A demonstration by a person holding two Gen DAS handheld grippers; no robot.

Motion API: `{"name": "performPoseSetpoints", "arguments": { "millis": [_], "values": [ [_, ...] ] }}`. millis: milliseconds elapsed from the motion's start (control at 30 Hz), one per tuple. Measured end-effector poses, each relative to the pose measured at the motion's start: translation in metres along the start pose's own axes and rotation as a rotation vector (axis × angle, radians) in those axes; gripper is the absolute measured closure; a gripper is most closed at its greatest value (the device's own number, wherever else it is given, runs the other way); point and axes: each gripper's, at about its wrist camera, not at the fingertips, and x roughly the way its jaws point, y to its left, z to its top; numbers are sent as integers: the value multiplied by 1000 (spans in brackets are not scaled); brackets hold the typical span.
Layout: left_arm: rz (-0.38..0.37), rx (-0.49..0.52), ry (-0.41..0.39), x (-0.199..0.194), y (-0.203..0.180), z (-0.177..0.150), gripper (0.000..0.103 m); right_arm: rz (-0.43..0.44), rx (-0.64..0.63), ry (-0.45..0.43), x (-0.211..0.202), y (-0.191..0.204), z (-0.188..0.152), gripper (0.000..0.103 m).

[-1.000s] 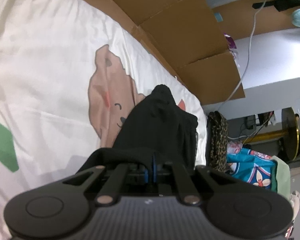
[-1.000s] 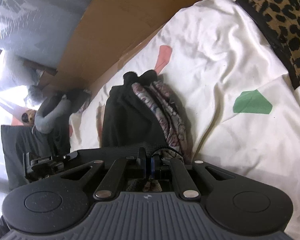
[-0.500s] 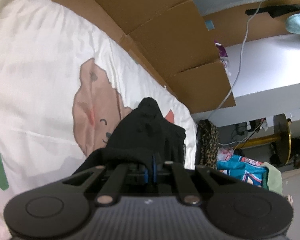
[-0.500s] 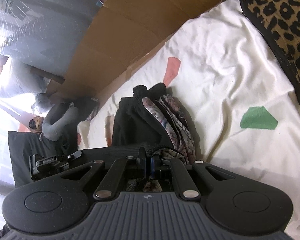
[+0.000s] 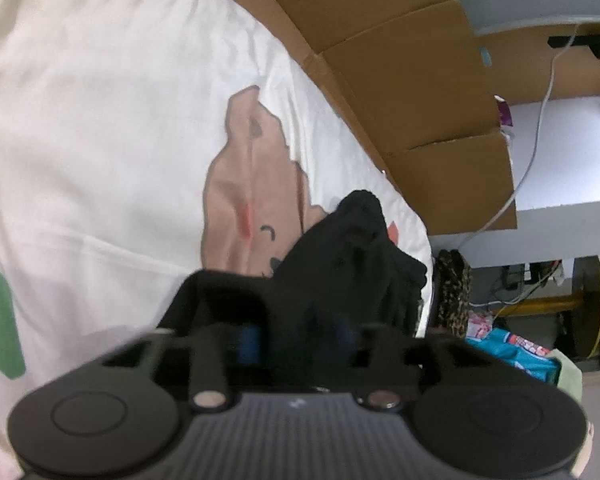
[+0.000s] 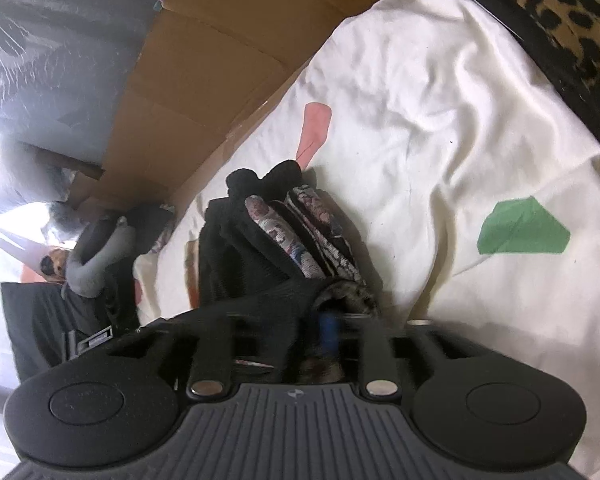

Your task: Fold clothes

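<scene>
The folded black garment (image 5: 352, 264) lies on the cartoon-print bed sheet (image 5: 100, 120). If cloth snags a pad during withdrawal, the fold could drag open. The left gripper (image 5: 292, 336) has just been opening: its fingers stand partly apart, black cloth between them, apparently released. The right gripper (image 6: 300, 332) likewise has just been opening, the garment's patterned lining (image 6: 300, 236) loose between them.
</scene>
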Motion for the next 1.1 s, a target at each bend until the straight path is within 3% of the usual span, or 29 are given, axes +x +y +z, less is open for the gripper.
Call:
{"name": "performPoseSetpoints", "arguments": {
  "millis": [200, 333, 567, 1100],
  "values": [
    [-54, 19, 60, 5, -6, -8, 45, 44, 19, 31, 2, 0, -7, 59],
    [-64, 23, 52, 7, -12, -8, 45, 54, 13, 63, 9, 6, -10, 59],
    [-106, 8, 0, 2, -20, 11, 45, 73, 30, 11, 7, 11, 3, 58],
    [-80, 4, -127, -6, -21, 50, 45, 47, 68, -154, -10, -2, 38, 47]
  ]
}}
